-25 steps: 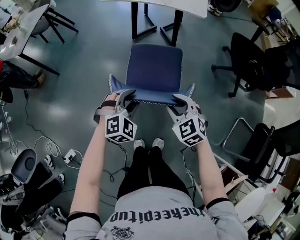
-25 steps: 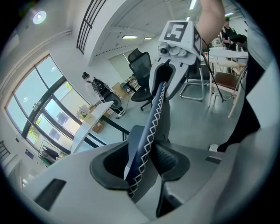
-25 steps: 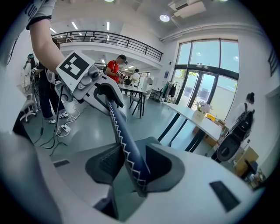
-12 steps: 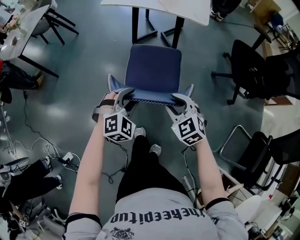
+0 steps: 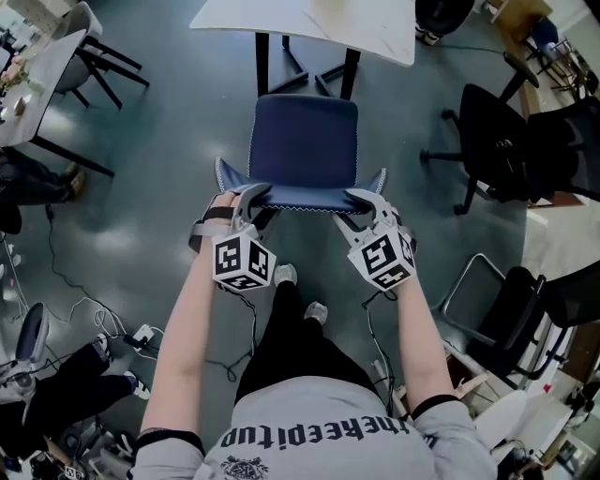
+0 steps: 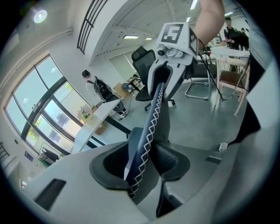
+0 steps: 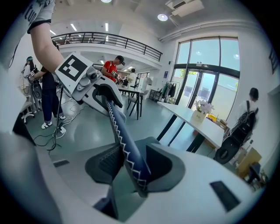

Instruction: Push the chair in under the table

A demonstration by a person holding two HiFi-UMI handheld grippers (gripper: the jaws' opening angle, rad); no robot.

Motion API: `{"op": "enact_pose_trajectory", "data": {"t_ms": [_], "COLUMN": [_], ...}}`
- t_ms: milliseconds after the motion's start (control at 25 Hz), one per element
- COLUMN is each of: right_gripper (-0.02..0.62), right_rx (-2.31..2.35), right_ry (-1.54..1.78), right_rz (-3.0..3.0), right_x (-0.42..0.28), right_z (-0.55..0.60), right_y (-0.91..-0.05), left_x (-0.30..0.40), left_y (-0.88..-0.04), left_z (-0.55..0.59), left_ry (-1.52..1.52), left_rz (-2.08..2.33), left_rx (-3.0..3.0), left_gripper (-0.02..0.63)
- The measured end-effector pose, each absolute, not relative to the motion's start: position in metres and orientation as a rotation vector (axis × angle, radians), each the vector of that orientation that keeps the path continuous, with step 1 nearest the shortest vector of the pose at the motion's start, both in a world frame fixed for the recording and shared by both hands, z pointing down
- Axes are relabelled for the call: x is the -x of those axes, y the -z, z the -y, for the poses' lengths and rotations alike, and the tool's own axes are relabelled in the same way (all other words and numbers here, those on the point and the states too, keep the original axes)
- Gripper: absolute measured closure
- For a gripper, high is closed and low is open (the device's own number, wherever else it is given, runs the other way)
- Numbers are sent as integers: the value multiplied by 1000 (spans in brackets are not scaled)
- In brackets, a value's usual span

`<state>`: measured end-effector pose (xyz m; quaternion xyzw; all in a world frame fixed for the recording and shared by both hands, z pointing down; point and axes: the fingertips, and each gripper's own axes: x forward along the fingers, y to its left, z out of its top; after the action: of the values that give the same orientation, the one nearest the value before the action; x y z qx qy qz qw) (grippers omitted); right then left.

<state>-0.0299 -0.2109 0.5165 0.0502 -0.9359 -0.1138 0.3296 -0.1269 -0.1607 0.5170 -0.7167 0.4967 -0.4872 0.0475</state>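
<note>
A blue chair (image 5: 305, 136) stands on the grey floor, its seat's far edge just at the near edge of the white table (image 5: 309, 19). Its stitched backrest top (image 5: 302, 197) faces me. My left gripper (image 5: 246, 197) is shut on the backrest's left corner, where the blue stitched edge (image 6: 151, 118) runs between its pads (image 6: 168, 157). At the right corner my right gripper (image 5: 366, 202) clamps the same edge (image 7: 120, 135) between its pads (image 7: 105, 164); its jaws are opening slightly. Each gripper view shows the other gripper far along the backrest.
Black office chairs (image 5: 497, 122) stand to the right, and a metal-framed chair (image 5: 511, 291) sits nearer me. Another table (image 5: 37, 66) with a chair stands at the left. Cables and a power strip (image 5: 141, 314) lie on the floor left of my legs.
Chair and both grippers have moved forward toward the white table, which now shows more at the top. My feet have stepped along behind.
</note>
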Motion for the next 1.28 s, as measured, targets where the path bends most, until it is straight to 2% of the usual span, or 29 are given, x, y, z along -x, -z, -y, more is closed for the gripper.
{"op": "enact_pose_trajectory", "data": {"t_ms": [640,1280], "right_gripper": [431,428], "right_rx": [-182,-217], "right_ry": [251,267], "right_rz": [2445,2431], "right_x": [78,79], "right_z": [248,254], "right_y": [-518,-516], "left_x": [174,171], "left_y": [-515,-522], "left_z": [202,206], "left_ry": [1443,1368], "left_rz": [-1416,-1307], "left_rx": [2214,2239], "left_gripper": [442,471]}}
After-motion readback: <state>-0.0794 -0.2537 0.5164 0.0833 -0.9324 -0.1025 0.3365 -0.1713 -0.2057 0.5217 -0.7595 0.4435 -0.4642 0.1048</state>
